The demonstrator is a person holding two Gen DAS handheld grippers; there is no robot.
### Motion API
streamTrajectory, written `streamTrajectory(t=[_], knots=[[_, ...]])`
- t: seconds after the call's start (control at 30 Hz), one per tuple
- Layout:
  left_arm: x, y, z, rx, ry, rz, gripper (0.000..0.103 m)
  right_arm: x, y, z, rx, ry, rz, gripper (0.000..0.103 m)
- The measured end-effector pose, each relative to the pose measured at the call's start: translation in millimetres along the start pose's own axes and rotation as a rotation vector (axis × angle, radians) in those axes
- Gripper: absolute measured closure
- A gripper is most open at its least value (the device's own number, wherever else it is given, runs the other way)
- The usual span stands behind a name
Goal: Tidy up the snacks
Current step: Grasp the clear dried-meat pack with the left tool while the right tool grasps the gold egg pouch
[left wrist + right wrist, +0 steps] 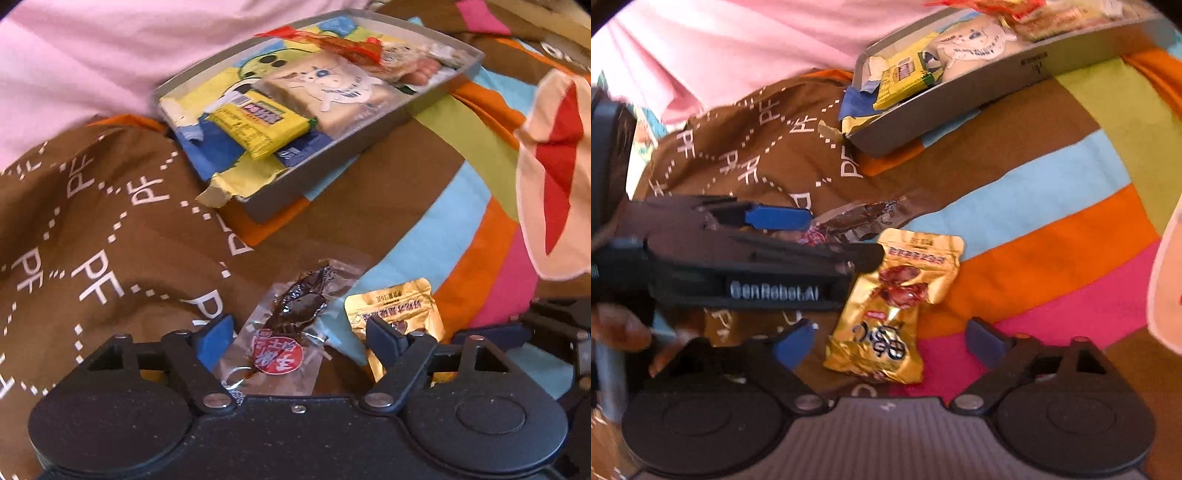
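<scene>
A clear packet (291, 321) with a dark snack and a red label lies on the bedcover between the spread fingers of my open left gripper (299, 339). Beside it on the right lies a gold foil packet (395, 306). In the right wrist view that gold packet (886, 302) lies between the fingers of my open right gripper (890, 343). The left gripper (842, 236) reaches in from the left around the clear packet (857, 218). Farther back stands a grey tray (266, 206) (997, 74) holding a yellow packet (258, 125), a beige cartoon packet (332, 96) and a red wrapper (343, 44).
Everything rests on a soft bedcover (443, 229) with brown, blue, orange, pink and green stripes; its brown part carries white "PF" print. Pink fabric (92, 55) rises behind the tray. A cream and red printed shape (554, 166) lies at the right. A hand (617, 328) holds the left gripper.
</scene>
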State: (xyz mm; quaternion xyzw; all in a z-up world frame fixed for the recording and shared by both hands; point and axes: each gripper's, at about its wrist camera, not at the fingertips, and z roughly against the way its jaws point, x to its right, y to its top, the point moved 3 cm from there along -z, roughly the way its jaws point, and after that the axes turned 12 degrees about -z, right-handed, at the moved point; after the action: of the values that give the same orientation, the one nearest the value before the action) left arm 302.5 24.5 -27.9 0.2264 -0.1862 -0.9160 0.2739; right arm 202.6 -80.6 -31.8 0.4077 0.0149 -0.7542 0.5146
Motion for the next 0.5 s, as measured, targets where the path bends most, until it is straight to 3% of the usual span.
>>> streamTrajectory(t=[0.17,0.3,0.5], knots=[[-4.8,0.4,1.4,-0.035,0.019,0.028,0.040,-0.4,0.9,4.4,-0.006,-0.042,0.067,0.042],[-2.6,-2.7,2.1,-0.044,0.019,0.056,0.042,6.1,5.7,10.5,-0.025,-0.057,0.124,0.061],[17.6,-12.6,1.4,-0.073,-0.004,0.183,0.051,28.5,10.4,33.5,-0.048,-0.080,0.266,0.062]])
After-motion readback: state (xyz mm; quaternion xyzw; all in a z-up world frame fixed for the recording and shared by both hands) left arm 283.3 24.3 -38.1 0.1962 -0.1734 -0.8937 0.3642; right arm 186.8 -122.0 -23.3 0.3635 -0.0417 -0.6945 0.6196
